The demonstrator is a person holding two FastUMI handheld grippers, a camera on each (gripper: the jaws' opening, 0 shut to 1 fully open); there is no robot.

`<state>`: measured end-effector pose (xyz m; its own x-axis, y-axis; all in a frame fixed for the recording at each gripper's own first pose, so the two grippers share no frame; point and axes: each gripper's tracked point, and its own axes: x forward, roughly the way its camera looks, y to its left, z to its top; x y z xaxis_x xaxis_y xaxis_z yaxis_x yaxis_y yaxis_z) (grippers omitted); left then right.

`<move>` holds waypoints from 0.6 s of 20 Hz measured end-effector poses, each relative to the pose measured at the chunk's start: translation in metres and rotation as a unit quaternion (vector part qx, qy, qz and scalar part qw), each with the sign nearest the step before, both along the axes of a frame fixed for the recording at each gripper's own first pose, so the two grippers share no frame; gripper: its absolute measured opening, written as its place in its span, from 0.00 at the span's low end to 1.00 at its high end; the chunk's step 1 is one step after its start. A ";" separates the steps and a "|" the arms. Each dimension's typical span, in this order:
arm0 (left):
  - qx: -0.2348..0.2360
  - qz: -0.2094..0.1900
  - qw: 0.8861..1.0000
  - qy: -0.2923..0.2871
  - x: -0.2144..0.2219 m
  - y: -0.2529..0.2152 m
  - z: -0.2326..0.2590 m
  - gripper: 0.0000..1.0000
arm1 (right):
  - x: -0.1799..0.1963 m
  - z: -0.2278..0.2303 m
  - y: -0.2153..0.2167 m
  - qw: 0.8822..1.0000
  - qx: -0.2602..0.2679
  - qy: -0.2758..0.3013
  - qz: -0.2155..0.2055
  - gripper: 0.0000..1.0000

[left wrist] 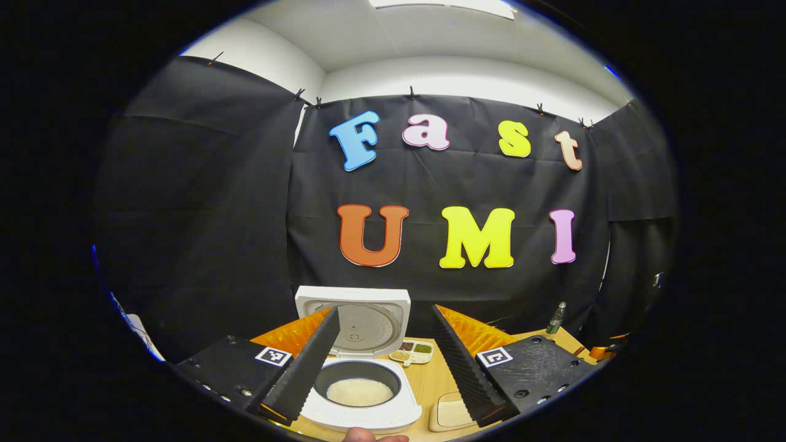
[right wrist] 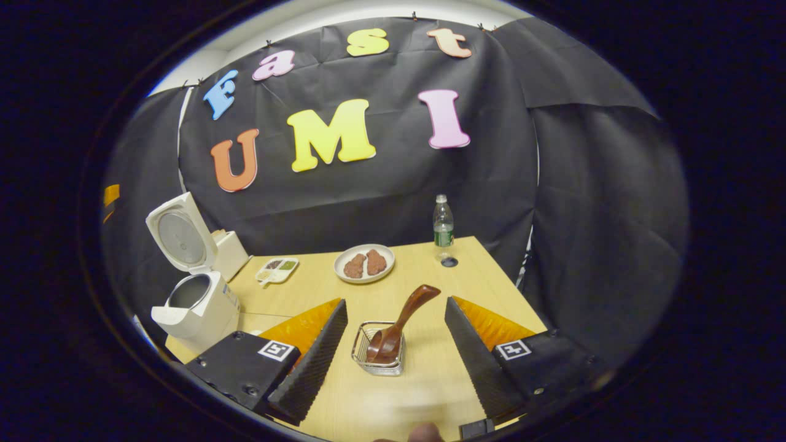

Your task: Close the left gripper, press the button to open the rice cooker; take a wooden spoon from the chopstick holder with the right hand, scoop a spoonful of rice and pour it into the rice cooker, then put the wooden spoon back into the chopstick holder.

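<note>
The left gripper view is looking forward between its own two fingers (left wrist: 301,368), facing the booth's back wall almost level, and sitting close over the rice cooker (left wrist: 362,393), peering down into its open pot. The right gripper view is riding higher and farther back, tilting down across the worktop (right wrist: 417,276) toward the same wall, with the chopstick holder (right wrist: 379,353) lying near, between its fingers (right wrist: 310,362). Both views are sharing the back wall, the rice cooker, seen off to the left in the right gripper view, the small divided dish (left wrist: 412,352) beside it, and the bottle (right wrist: 443,228) toward the worktop's far edge.
</note>
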<state>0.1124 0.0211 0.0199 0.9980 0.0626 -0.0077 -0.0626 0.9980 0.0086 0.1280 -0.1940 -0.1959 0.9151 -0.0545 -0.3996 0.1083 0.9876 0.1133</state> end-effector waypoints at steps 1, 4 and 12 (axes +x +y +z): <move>0.002 0.002 1.000 0.002 0.001 -0.001 -0.001 0.94 | 0.007 -0.009 -0.001 1.000 0.005 0.008 0.001 1.00; 0.009 0.008 1.000 0.010 0.006 -0.005 -0.006 0.94 | 0.030 -0.037 -0.004 0.999 0.022 0.034 0.012 1.00; 0.008 0.030 0.999 0.033 0.050 -0.026 -0.018 0.94 | 0.089 -0.097 -0.016 0.993 0.063 0.095 0.029 0.80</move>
<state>0.1623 -0.0050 0.0021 0.9898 0.1224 -0.0728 -0.1204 0.9922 0.0310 0.2175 -0.2101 -0.2932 0.8229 0.0579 -0.5652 0.0826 0.9720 0.2198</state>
